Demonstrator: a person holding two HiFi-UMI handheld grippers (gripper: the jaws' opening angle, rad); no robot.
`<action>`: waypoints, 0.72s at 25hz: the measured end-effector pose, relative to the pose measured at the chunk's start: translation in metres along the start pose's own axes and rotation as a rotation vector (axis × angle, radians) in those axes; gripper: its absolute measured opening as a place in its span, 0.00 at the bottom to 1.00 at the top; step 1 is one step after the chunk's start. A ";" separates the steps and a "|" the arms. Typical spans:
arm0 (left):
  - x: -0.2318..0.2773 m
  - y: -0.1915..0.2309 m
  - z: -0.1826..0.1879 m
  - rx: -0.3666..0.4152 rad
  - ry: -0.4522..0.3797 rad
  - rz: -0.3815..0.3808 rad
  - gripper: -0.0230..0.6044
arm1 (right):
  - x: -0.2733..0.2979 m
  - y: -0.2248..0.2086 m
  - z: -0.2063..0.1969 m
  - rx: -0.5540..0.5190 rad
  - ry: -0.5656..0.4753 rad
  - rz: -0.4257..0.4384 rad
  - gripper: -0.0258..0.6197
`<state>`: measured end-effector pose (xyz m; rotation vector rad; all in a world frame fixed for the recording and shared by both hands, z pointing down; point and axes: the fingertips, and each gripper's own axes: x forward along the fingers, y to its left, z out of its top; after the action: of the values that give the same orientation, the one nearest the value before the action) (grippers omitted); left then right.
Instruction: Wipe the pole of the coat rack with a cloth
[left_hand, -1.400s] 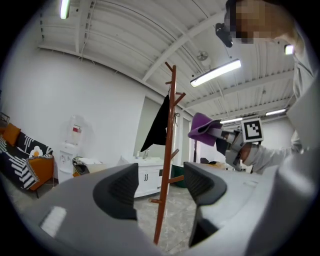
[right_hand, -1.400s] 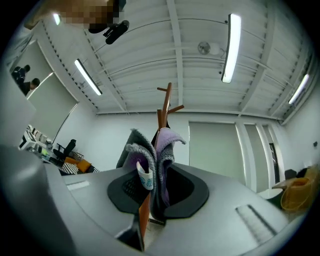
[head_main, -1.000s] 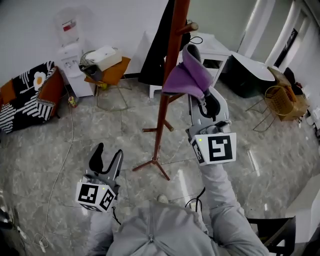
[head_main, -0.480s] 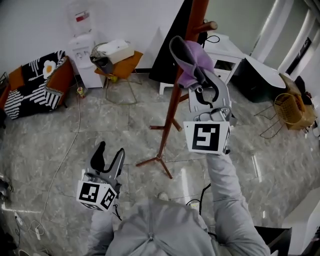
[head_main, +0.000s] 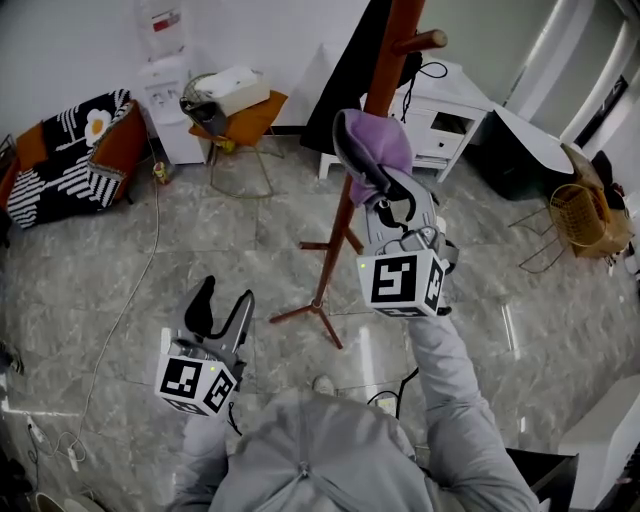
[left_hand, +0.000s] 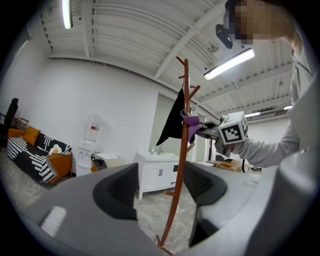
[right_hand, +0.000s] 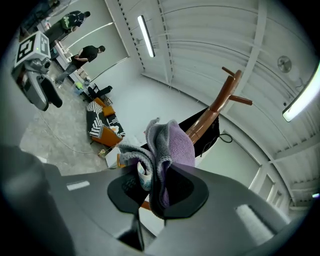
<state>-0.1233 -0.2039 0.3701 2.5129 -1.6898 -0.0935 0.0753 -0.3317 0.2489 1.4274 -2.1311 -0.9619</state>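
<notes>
The coat rack's reddish-brown pole (head_main: 352, 185) rises from its tripod feet in the middle of the head view, with a black garment (head_main: 352, 75) hanging behind it. My right gripper (head_main: 366, 172) is shut on a purple cloth (head_main: 378, 142) that rests against the pole about halfway up. In the right gripper view the cloth (right_hand: 170, 150) bunches between the jaws, with the pole (right_hand: 212, 112) behind it. My left gripper (head_main: 222, 310) hangs low at the left, open and empty. The left gripper view shows the pole (left_hand: 181, 165) and the cloth (left_hand: 191, 126) ahead.
A water dispenser (head_main: 165, 85), an orange stool with a box (head_main: 235, 100) and a striped sofa (head_main: 70, 160) stand at the back left. A white cabinet (head_main: 440, 115) is behind the rack, a wire basket (head_main: 578, 215) at the right. A cable (head_main: 130, 290) runs over the marble floor.
My right gripper has slid the cloth down the pole and slightly toward me. The head view shifted a little. The left gripper has stayed low and open.
</notes>
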 end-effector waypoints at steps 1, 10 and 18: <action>0.000 -0.001 -0.001 -0.002 0.001 -0.002 0.53 | 0.000 0.006 -0.007 -0.004 0.019 0.016 0.13; 0.007 -0.003 -0.010 -0.024 0.011 -0.021 0.53 | -0.003 0.067 -0.069 -0.013 0.186 0.170 0.13; 0.015 -0.007 -0.018 -0.047 0.020 -0.041 0.53 | -0.012 0.088 -0.084 -0.006 0.234 0.250 0.13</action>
<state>-0.1092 -0.2141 0.3872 2.5063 -1.6098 -0.1105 0.0791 -0.3264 0.3711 1.1717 -2.0674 -0.6721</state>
